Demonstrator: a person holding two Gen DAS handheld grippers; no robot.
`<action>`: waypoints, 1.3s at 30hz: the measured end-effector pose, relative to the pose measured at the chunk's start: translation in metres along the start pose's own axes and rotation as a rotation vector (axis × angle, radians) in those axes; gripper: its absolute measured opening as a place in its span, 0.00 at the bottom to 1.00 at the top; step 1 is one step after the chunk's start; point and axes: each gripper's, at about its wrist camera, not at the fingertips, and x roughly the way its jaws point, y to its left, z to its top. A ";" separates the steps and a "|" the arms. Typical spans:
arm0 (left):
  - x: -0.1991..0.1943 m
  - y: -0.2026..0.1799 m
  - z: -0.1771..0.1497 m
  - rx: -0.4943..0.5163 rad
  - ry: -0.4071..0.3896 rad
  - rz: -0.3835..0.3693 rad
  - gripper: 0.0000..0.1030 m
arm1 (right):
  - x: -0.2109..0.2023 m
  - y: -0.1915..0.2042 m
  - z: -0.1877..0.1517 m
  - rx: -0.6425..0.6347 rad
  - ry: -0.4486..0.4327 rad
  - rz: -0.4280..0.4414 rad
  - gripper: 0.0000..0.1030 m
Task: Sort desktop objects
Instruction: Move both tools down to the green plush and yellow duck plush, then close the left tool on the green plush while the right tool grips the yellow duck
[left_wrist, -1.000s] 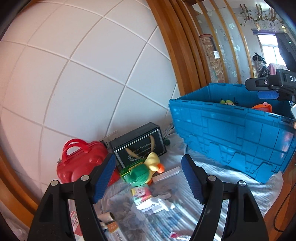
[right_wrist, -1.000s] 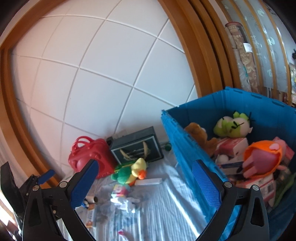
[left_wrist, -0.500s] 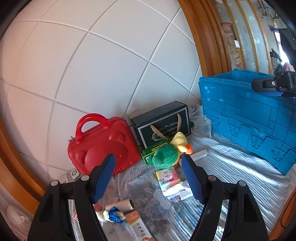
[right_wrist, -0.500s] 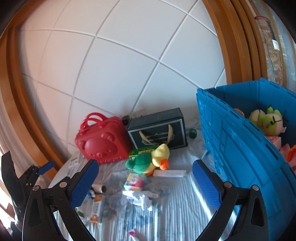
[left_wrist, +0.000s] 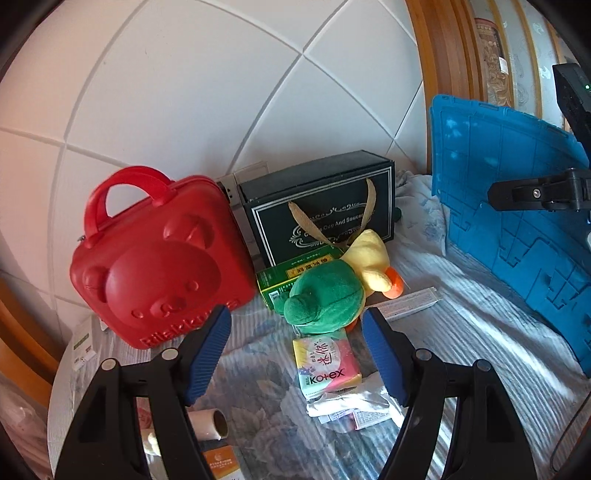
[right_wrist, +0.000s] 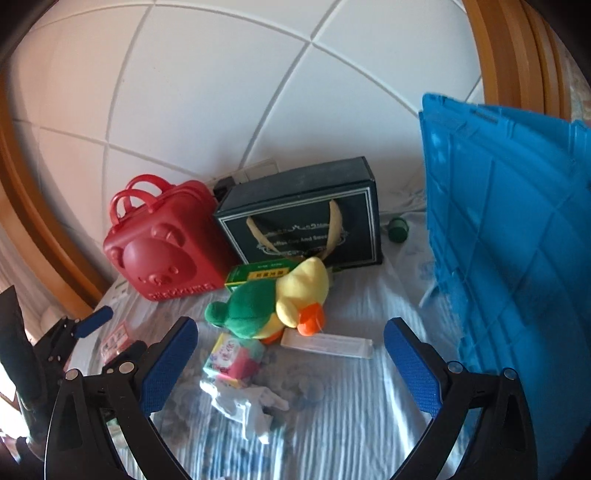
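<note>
Green-and-yellow, the plush duck (left_wrist: 332, 291) lies on the cloth-covered worktop (left_wrist: 461, 332) before the dark gift box (left_wrist: 321, 206), beside the red bear case (left_wrist: 159, 266), while the left claw (left_wrist: 295, 354) and right claw (right_wrist: 291, 365) both gape empty.

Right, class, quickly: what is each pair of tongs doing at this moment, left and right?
Left tongs: open, holding nothing, aimed at the plush duck.
Right tongs: open wide, holding nothing.
</note>
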 end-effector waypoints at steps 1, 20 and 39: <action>0.012 0.001 -0.001 -0.005 0.018 -0.009 0.71 | 0.013 -0.004 0.001 0.012 0.017 0.005 0.99; 0.146 0.017 -0.016 -0.033 0.170 -0.160 0.71 | 0.214 -0.031 0.025 0.095 0.234 0.011 0.99; 0.133 0.011 -0.015 0.060 0.144 -0.338 0.29 | 0.240 -0.025 0.034 0.041 0.204 0.087 0.61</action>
